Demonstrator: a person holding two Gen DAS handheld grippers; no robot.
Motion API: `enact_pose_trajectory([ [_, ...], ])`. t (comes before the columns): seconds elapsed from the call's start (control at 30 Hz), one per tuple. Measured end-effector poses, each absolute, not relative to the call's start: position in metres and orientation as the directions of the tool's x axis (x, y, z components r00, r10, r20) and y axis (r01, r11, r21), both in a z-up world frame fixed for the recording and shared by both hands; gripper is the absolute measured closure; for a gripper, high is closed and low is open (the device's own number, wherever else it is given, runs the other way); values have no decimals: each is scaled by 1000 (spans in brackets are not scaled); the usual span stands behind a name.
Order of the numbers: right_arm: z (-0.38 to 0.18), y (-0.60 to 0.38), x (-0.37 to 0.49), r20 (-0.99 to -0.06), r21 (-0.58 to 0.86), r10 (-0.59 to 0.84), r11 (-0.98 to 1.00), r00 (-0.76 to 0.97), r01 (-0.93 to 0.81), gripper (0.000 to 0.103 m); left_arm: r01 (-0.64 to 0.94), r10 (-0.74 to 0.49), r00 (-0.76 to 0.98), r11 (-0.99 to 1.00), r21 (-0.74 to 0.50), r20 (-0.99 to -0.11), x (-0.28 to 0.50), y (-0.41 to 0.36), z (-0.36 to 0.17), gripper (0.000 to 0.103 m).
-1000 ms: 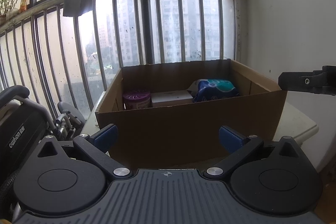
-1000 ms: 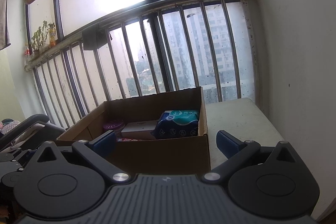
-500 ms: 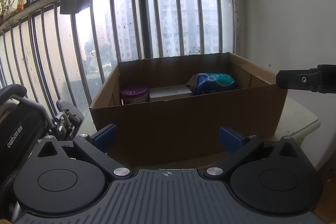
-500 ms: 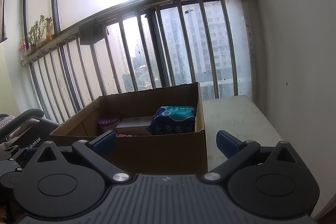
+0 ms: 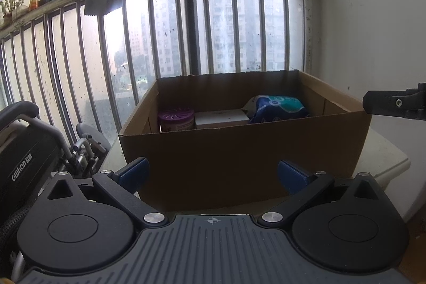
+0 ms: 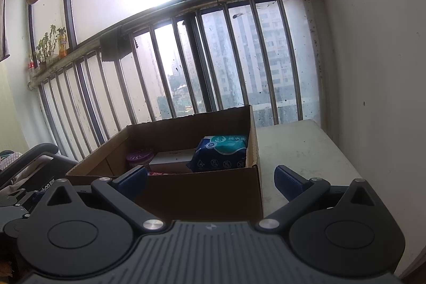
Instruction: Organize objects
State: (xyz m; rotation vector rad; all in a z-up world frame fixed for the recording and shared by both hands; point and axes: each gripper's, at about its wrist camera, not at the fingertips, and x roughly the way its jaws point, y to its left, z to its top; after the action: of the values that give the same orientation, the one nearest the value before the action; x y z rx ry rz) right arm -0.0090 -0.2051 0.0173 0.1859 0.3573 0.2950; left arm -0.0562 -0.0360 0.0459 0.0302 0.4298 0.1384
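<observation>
A: Your left gripper (image 5: 211, 173) fills the bottom of the left wrist view, its blue fingers (image 5: 134, 172) spread wide with nothing between them. Your right gripper (image 6: 210, 177) is released the same way, at the bottom of its own view.

B: Any writing you can read?

A: On the black folded frame (image 5: 24, 151) at the left edge of your left view, white letters read roughly "cuwhon". The blue and teal soft pack (image 5: 278, 108) carries print too small to make out; in the right view the same pack (image 6: 219, 153) shows a small round "50" mark and a row of icons.

B: Where do the things sit against your tools?

A: The cardboard box (image 5: 239, 151) stands just beyond your left fingertips, mid-frame, on a pale table (image 5: 386, 156). Inside, along the far wall, a purple-lidded round jar (image 5: 175, 119) is at the left, a white flat carton (image 5: 221, 117) is in the middle, and the pack is at the right, leaning against the carton. In your right view the box (image 6: 207, 193) lies centre-left, its near right corner between your fingers, bare table (image 6: 300, 148) to the right. A black arm of your right tool pokes in at your left view's right edge.
</observation>
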Motion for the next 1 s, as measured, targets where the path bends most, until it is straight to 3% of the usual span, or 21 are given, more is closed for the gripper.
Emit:
enact_pose_trajectory([
  [1.0, 20, -196, -13, -324, 210, 316, 943, 892, -258, 0, -120, 148, 893, 988, 93, -426, -62, -38, 38, 0],
])
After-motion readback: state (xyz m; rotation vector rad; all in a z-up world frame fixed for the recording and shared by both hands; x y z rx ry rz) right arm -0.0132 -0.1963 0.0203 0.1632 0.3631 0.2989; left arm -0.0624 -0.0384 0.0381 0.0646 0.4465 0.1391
